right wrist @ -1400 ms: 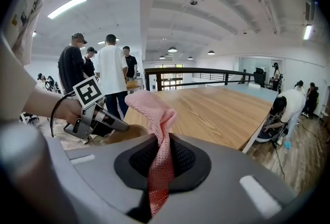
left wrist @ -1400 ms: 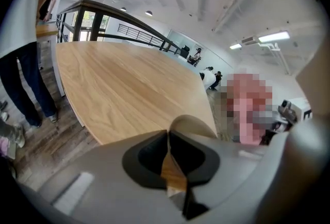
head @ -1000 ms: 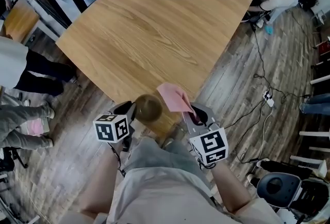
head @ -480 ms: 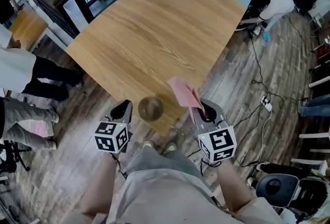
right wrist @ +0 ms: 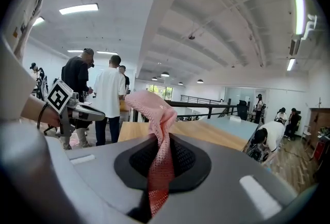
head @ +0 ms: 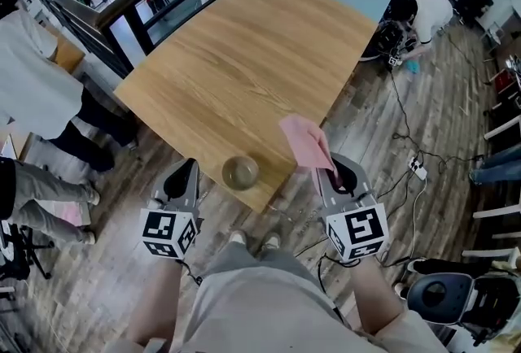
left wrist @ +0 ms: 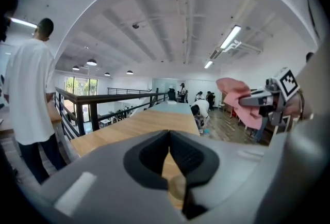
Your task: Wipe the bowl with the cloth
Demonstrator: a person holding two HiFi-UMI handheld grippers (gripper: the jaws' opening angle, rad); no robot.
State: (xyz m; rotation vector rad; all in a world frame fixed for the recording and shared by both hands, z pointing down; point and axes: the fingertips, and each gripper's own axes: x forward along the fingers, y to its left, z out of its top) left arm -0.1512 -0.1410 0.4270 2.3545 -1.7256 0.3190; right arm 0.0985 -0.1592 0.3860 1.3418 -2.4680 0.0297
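Seeing small round bowl (head: 240, 172) upright on wooden table (head: 244, 58), close to the near edge, touched by neither gripper. Also showing low in left gripper view (left wrist: 178, 187), past the jaw tips, not between them.

Seeing pink cloth (head: 308, 144) off the table, raised, right of bowl and apart from it. Pinched in right gripper (head: 332, 175): jaws clamped narrow on the mesh fabric, lower end trapped between the pads, rest bunched and standing up past the tips. Same in right gripper view: cloth (right wrist: 157, 130) filling the slot of right gripper (right wrist: 162, 140). Visible from the other side too (left wrist: 237, 101).

Noting left gripper (head: 189, 168) just left of bowl, off the table edge, not in contact. Jaws just been closing; tips now meeting (left wrist: 169, 138), nothing held between them.

Beyond: plank floor (head: 383, 140) with cables (head: 411, 111), person (head: 423, 10) crouched at the table's far right side, people (right wrist: 111, 96) standing at left near a dark railing (head: 106, 18).
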